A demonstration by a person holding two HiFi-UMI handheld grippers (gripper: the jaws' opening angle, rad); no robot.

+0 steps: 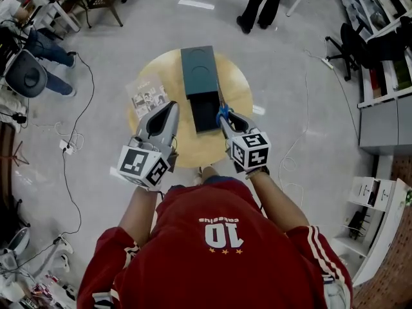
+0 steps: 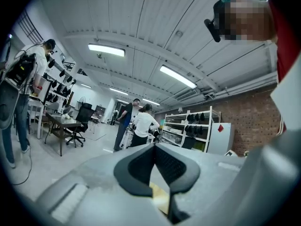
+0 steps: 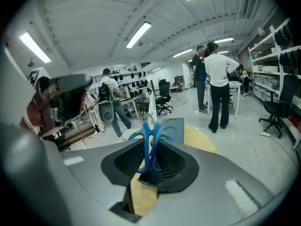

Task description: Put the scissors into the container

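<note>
Head view, R gripper (image 1: 226,122) clamps scissors (image 1: 223,112), beside container (image 1: 193,76) edge

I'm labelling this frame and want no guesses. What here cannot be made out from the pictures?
- Inside of the container: head view, too small and dark to tell what it holds.
- Whether the blades of the scissors touch the container: head view, too small.
- Print on the booklet: head view, too small to read.
- Most of the table: left gripper view, the body of the left gripper hides it.
</note>
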